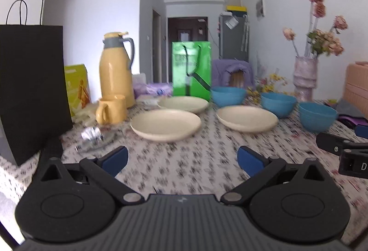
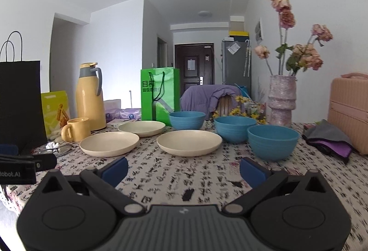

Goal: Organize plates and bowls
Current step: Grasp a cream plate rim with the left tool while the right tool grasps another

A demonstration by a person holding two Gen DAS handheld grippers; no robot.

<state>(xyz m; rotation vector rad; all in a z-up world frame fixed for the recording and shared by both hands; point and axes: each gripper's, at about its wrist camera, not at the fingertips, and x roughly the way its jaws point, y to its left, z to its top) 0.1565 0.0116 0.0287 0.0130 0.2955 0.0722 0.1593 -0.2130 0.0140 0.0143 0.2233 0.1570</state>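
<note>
1. Both sets of jaws stand wide apart and hold nothing: my left gripper [image 1: 181, 160] and my right gripper [image 2: 184, 170] hover low over the near, bare stretch of the patterned tablecloth [image 2: 174, 182], short of all the dishes.
2. Three cream plates lie separately: a near-left plate [image 2: 109, 144], a far plate [image 2: 141, 128] behind it, and a centre plate [image 2: 189, 142]. None is stacked yet.
3. Three blue bowls sit to the right of them in a loose diagonal: a back bowl [image 2: 187, 120], a middle bowl [image 2: 235, 129] and a near-right bowl [image 2: 272, 141]. The middle and near-right bowls look close, perhaps touching; I cannot tell.
4. Around the dishes: a yellow mug [image 2: 77, 129] and a yellow thermos [image 2: 90, 96] stand left of the plates, a green paper bag [image 2: 159, 93] behind them, a pink vase of dried flowers [image 2: 281, 99] behind the bowls, and crumpled wrappers [image 2: 55, 147] near the left edge.
5. My judgement of the risks:
   - Plate rims are shallow and low, so a pinch may slip or drag the cloth and shift its neighbours.
   - Reaching for the far plate could knock the mug.
   - Lifting the back bowl brings my right gripper near the vase, which looks top-heavy.
   - The left wrist view is blurred, so depth there is uncertain.
</note>
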